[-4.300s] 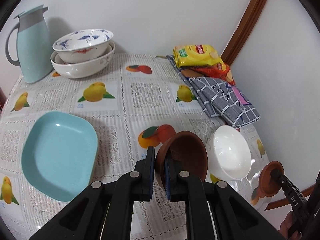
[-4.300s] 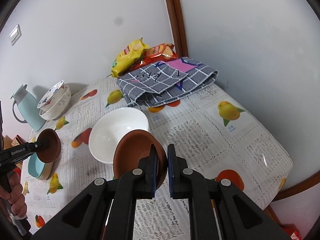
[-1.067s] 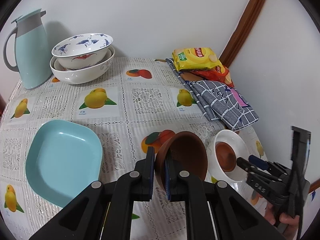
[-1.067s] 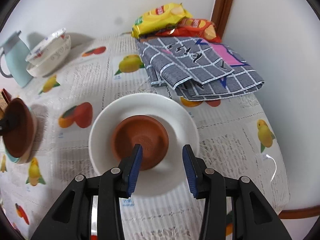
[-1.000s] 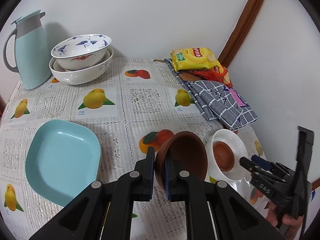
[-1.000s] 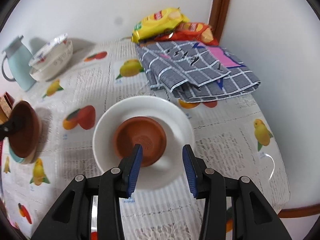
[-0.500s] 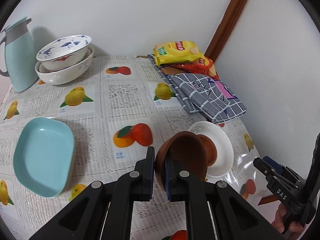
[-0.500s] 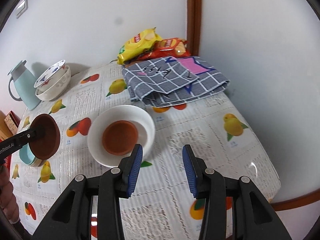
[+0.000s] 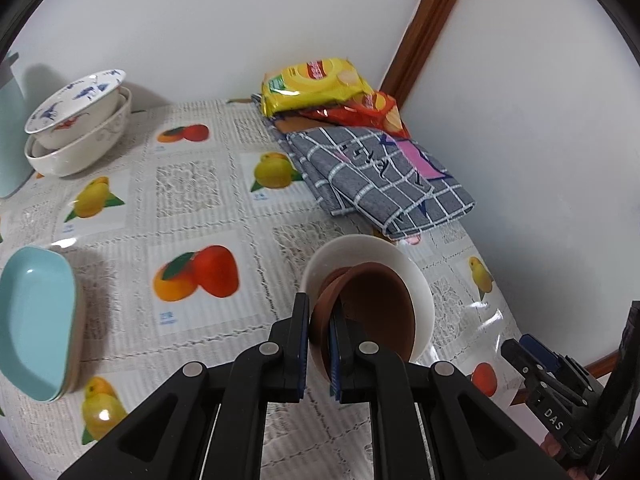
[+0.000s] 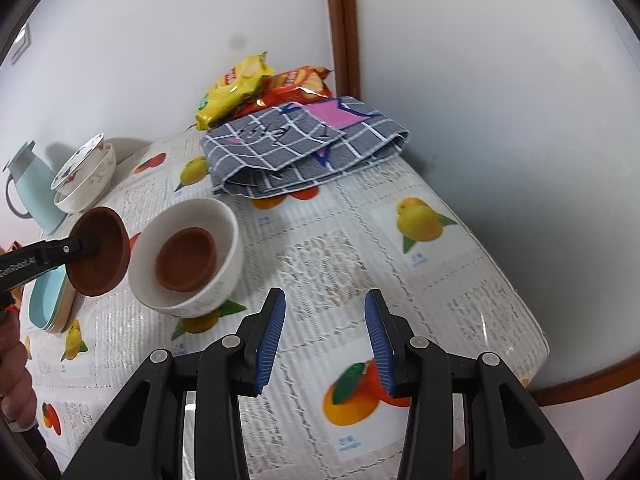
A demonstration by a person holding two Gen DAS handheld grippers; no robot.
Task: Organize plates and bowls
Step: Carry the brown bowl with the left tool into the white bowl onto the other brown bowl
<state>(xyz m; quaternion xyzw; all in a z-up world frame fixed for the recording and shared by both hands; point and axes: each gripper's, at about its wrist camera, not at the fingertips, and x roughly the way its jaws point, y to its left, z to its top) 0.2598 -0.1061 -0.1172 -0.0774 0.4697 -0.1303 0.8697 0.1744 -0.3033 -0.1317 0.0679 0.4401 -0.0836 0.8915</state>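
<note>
My left gripper (image 9: pixel 319 346) is shut on the rim of a brown bowl (image 9: pixel 372 312), held tilted just left of and above a white bowl (image 9: pixel 416 280). In the right wrist view the held brown bowl (image 10: pixel 100 250) is beside the white bowl (image 10: pixel 228 232), which holds a second brown bowl (image 10: pixel 186 260). My right gripper (image 10: pixel 325 338) is open and empty, above the tablecloth to the right of the white bowl. It also shows in the left wrist view (image 9: pixel 532 360) at the lower right.
Light blue plates (image 9: pixel 34 316) are stacked at the left. Two patterned bowls (image 9: pixel 76 120) are stacked at the back left beside a light blue jug (image 10: pixel 28 188). A folded checked cloth (image 9: pixel 380 176) and snack bags (image 9: pixel 316 84) lie at the back right near the wall corner.
My left gripper has carried its brown bowl right, up to the white bowl. My right gripper has drawn back from the white bowl, open, leaving its brown bowl inside.
</note>
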